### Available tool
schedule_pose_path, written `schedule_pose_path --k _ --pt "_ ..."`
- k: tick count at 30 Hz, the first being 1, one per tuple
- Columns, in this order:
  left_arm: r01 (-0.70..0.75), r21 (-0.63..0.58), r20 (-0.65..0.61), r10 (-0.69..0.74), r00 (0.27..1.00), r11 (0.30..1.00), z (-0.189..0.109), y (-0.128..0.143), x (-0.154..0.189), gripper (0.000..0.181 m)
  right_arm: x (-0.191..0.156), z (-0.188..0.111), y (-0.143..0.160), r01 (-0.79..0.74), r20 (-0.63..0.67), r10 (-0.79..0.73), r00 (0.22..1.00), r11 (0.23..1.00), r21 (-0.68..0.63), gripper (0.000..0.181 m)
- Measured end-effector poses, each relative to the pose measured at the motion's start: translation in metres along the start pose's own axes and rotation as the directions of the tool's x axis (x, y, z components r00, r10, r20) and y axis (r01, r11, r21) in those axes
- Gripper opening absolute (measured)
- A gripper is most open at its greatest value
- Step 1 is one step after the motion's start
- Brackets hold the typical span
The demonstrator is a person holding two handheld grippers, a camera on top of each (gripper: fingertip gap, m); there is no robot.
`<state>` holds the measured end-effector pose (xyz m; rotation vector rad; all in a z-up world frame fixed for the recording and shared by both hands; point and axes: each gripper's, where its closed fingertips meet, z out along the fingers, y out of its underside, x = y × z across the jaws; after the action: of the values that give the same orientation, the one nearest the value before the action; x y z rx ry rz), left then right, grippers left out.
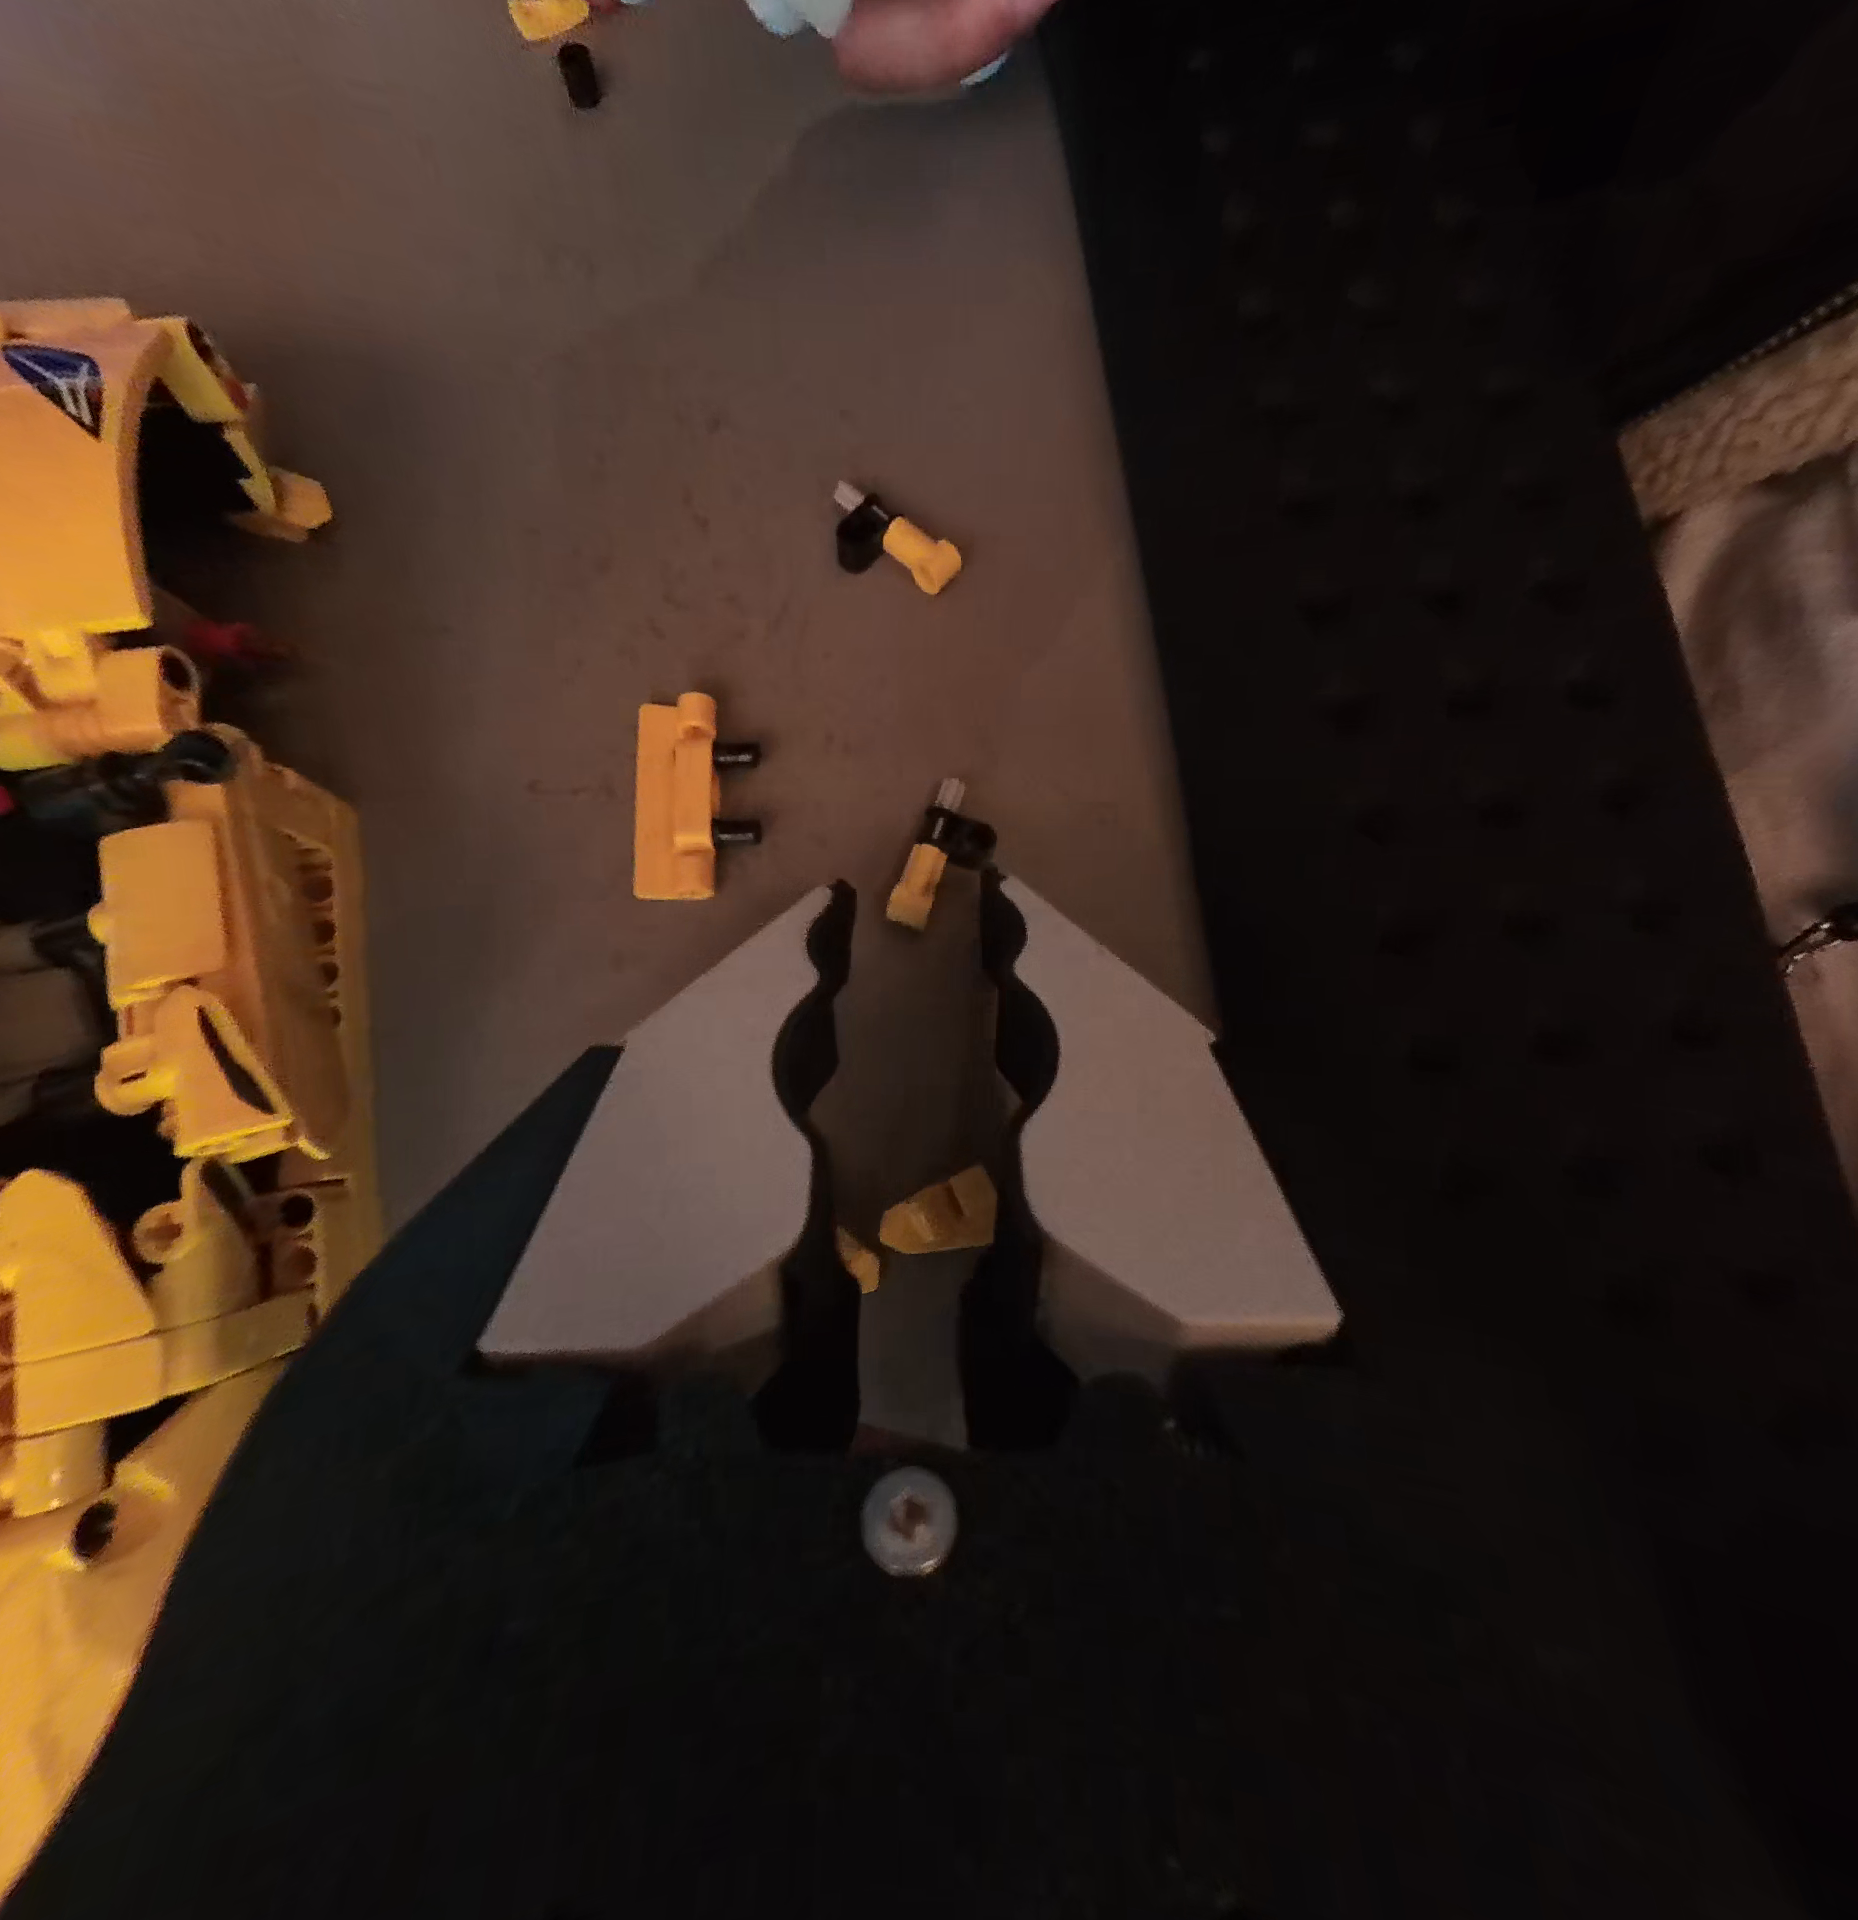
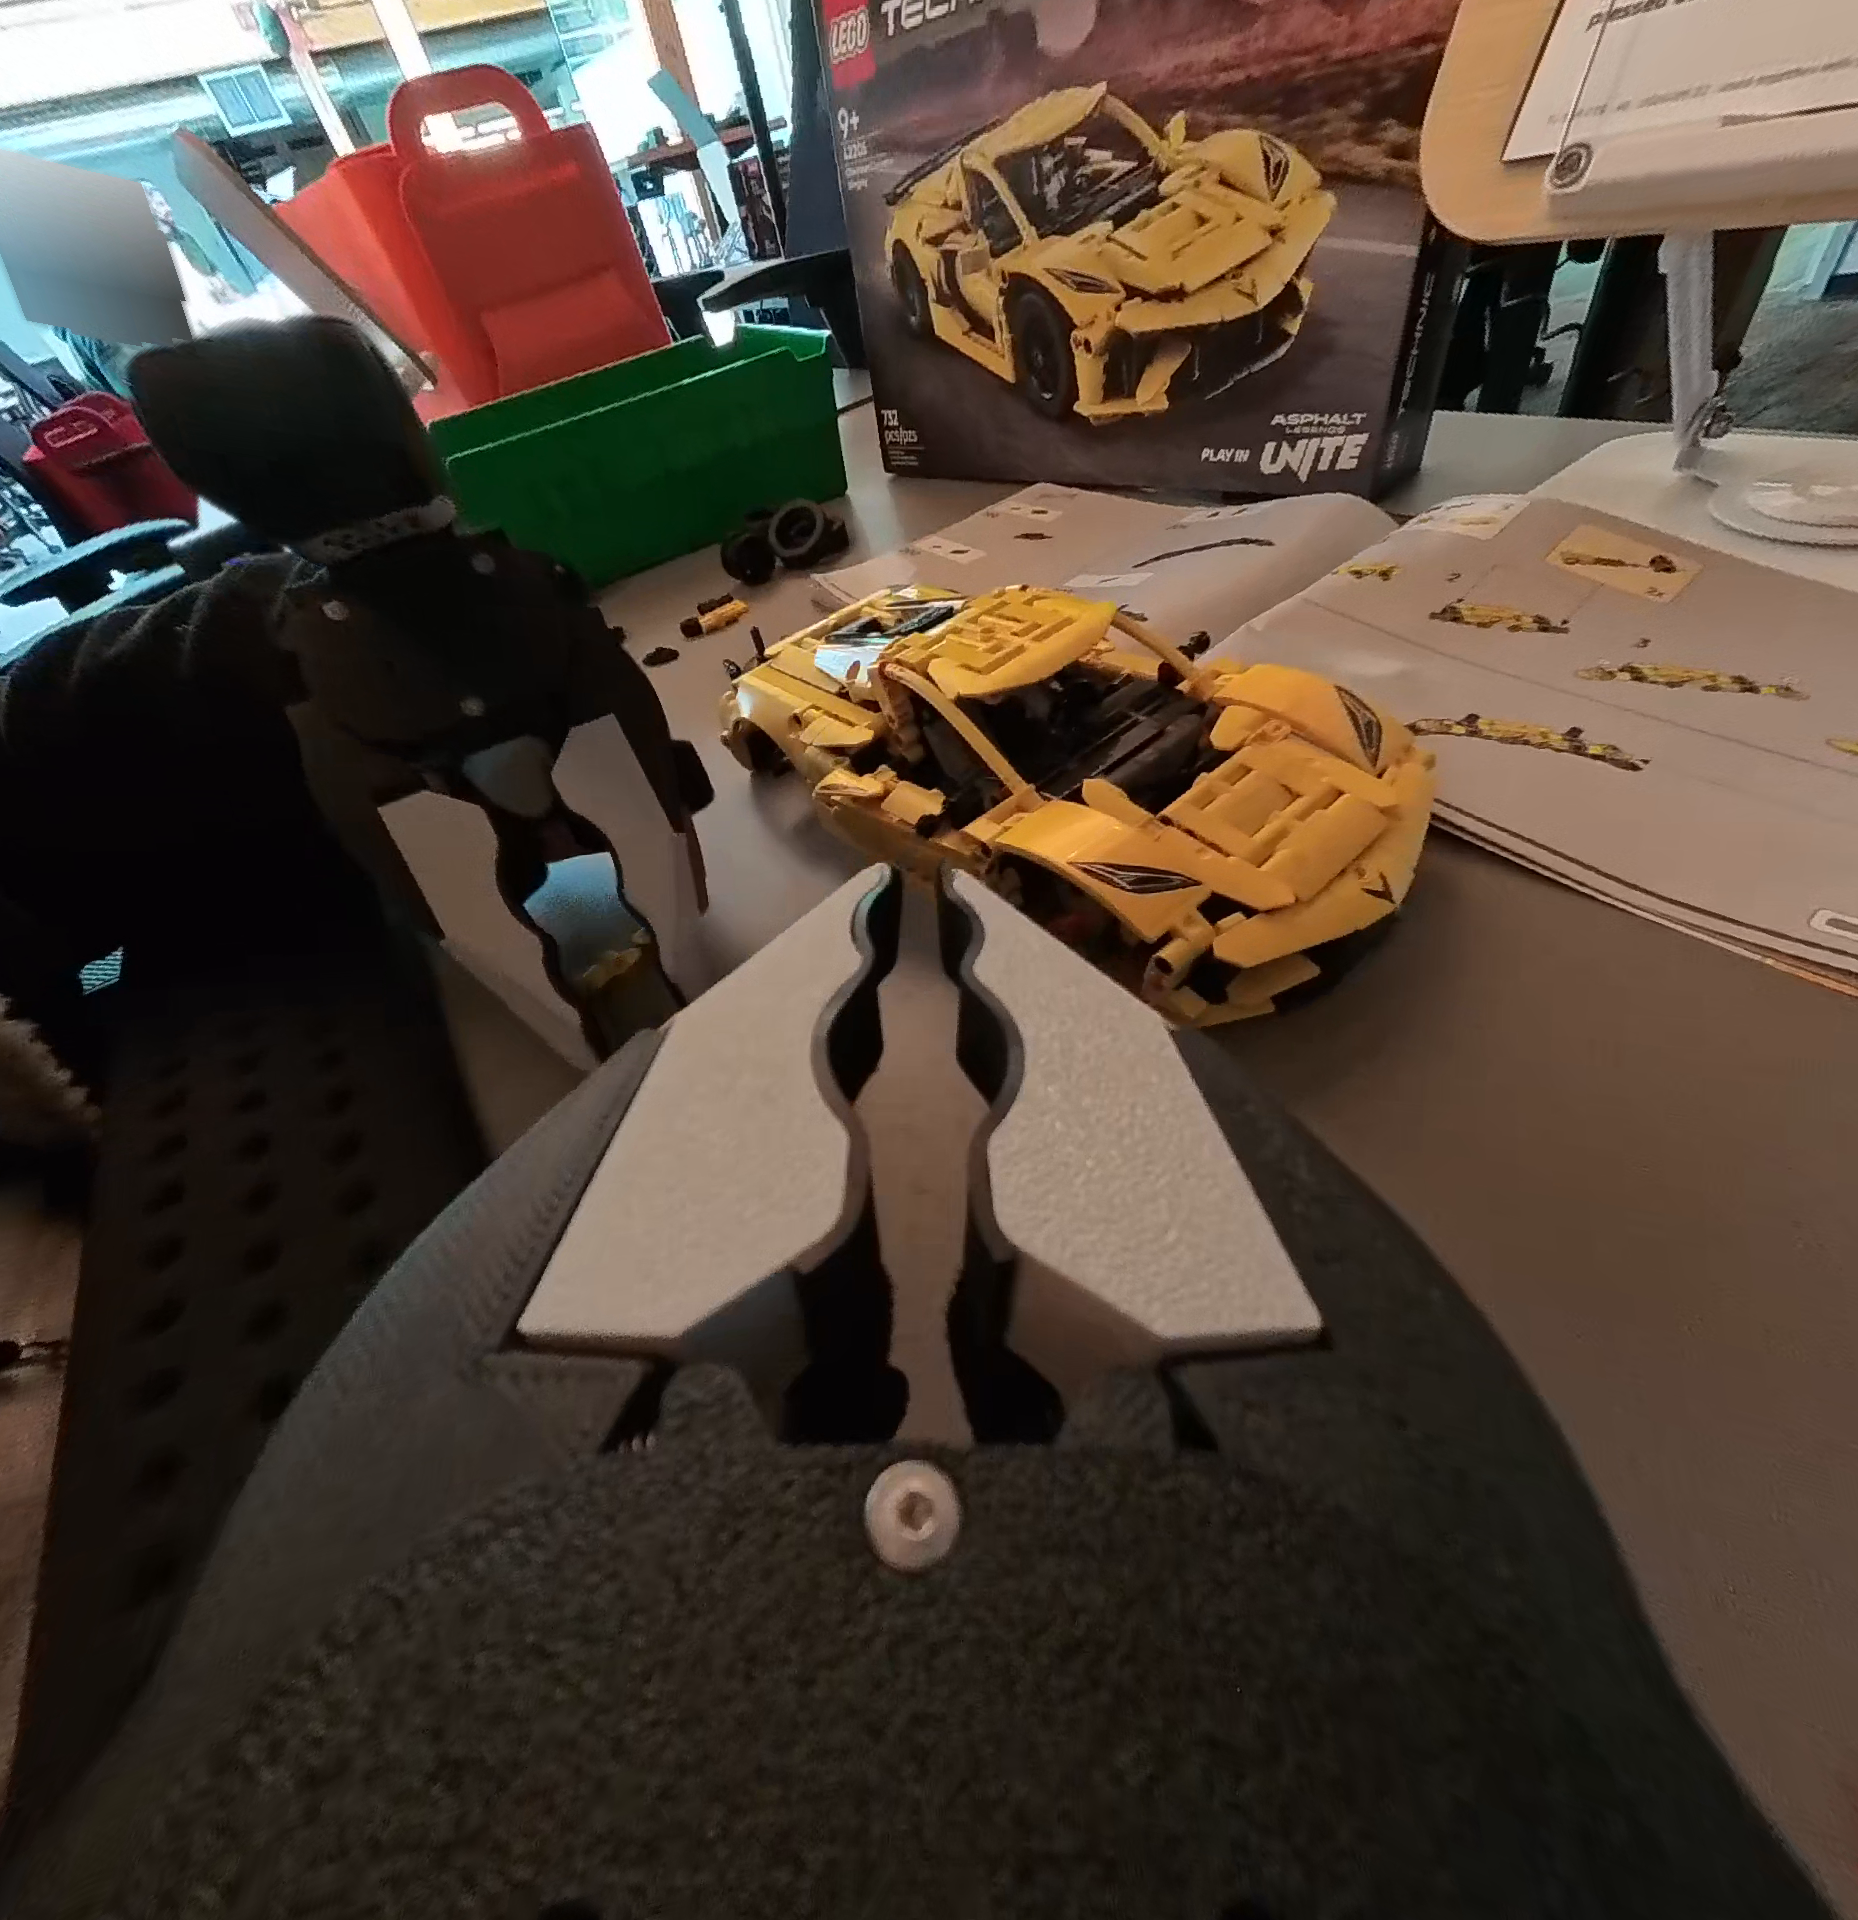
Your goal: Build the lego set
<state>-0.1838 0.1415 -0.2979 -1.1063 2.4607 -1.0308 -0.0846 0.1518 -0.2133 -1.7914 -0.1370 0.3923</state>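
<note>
In the left wrist view my left gripper (image 1: 917, 891) points down at the grey table and is shut on a small yellow piece (image 1: 940, 1216) deep between its black pads. A yellow and black connector (image 1: 930, 852) lies right at its fingertips. A yellow panel with two black pins (image 1: 681, 800) and a second connector (image 1: 899, 535) lie beyond. The yellow car (image 1: 125, 831) is at the left and also shows in the right wrist view (image 2: 1081, 800). My right gripper (image 2: 920, 883) is shut and empty, just short of the car.
The set's box (image 2: 1143, 239) stands behind the car and the open instruction booklet (image 2: 1527, 675) lies to its right. A green bin (image 2: 644, 457), a red bag (image 2: 509, 229) and black tyres (image 2: 785, 540) are at the back left. A hand (image 1: 925, 42) is at the far edge. Left tips to right tips: about 12 centimeters.
</note>
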Motion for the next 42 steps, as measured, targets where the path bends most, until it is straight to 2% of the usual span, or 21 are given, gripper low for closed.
schedule_pose_path --k 2,3,5,7,10,11,13,18,20,23,25,27,28,30,31,33,37,42 --pt "-0.006 0.001 0.001 0.006 1.000 1.000 0.002 0.000 0.000 0.019 -0.001 0.001 0.001 0.002 0.006 -0.002 1.000 1.000 -0.004 0.006" --pt "-0.018 0.005 0.007 0.018 1.000 1.000 0.002 -0.001 -0.001 0.010 -0.002 0.001 0.001 0.005 0.011 -0.005 1.000 1.000 -0.007 0.006" --pt "-0.029 0.021 0.034 0.028 0.999 0.999 0.002 -0.004 -0.005 0.008 -0.008 0.002 0.003 0.031 0.036 -0.030 0.999 0.999 -0.014 0.007" --pt "0.027 0.052 0.006 -0.027 1.000 0.998 0.001 -0.008 -0.005 0.008 -0.024 0.006 0.008 0.100 0.104 -0.097 0.990 0.995 -0.028 0.011" --pt "0.235 0.146 -0.128 -0.217 0.968 0.961 -0.008 -0.022 -0.003 0.007 -0.068 0.009 0.024 0.325 0.278 -0.305 0.911 0.945 -0.027 0.020" --pt "0.314 0.183 -0.201 -0.277 0.940 0.932 -0.014 -0.030 -0.001 0.007 -0.080 0.010 0.027 0.409 0.301 -0.393 0.869 0.913 0.014 0.019" --pt "0.425 0.216 -0.341 -0.340 0.876 0.879 -0.025 -0.040 0.006 0.007 -0.084 0.013 0.030 0.484 0.274 -0.473 0.837 0.874 0.029 0.023" --pt "0.575 0.209 -0.546 -0.394 0.739 0.791 -0.041 -0.052 0.017 0.007 -0.097 0.012 0.033 0.505 0.336 -0.492 0.803 0.861 0.053 0.027" --pt "0.574 0.189 -0.572 -0.386 0.724 0.797 -0.042 -0.053 0.023 0.007 -0.099 0.013 0.032 0.519 0.334 -0.508 0.794 0.853 0.063 0.026" --pt "0.579 0.177 -0.594 -0.383 0.707 0.795 -0.041 -0.055 0.028 0.007 -0.106 0.011 0.033 0.521 0.359 -0.512 0.780 0.850 0.080 0.011" --pt "0.585 0.180 -0.603 -0.381 0.701 0.791 -0.042 -0.057 0.029 0.007 -0.107 0.011 0.033 0.513 0.363 -0.507 0.782 0.854 0.088 0.010" --pt "0.577 0.201 -0.576 -0.381 0.723 0.791 -0.041 -0.056 0.024 0.007 -0.104 0.011 0.036 0.469 0.395 -0.444 0.804 0.882 0.035 0.009" --pt "0.546 0.231 -0.522 -0.371 0.768 0.805 -0.037 -0.055 0.019 0.008 -0.099 0.013 0.038 0.422 0.411 -0.376 0.831 0.906 -0.024 0.008" --pt "0.433 0.292 -0.356 -0.323 0.877 0.853 -0.030 -0.052 0.006 0.015 -0.081 0.017 0.049 0.225 0.405 -0.125 0.906 0.952 -0.210 0.008" --pt "0.371 0.307 -0.269 -0.294 0.917 0.877 -0.027 -0.050 0.000 0.019 -0.069 0.018 0.057 0.121 0.369 0.004 0.929 0.942 -0.314 0.008" --pt "0.257 0.310 -0.130 -0.227 0.965 0.915 -0.023 -0.047 -0.007 0.022 -0.053 0.021 0.067 -0.044 0.296 0.183 0.937 0.906 -0.420 0.008" --pt "0.042 0.223 0.107 -0.067 0.992 0.974 -0.013 -0.037 -0.017 0.028 -0.051 0.023 0.079 -0.204 0.264 0.398 0.879 0.812 -0.546 0.008" --pt "0.014 0.189 0.114 -0.036 0.993 0.982 -0.007 -0.034 -0.016 0.027 -0.055 0.021 0.084 -0.225 0.278 0.457 0.845 0.776 -0.590 0.008"
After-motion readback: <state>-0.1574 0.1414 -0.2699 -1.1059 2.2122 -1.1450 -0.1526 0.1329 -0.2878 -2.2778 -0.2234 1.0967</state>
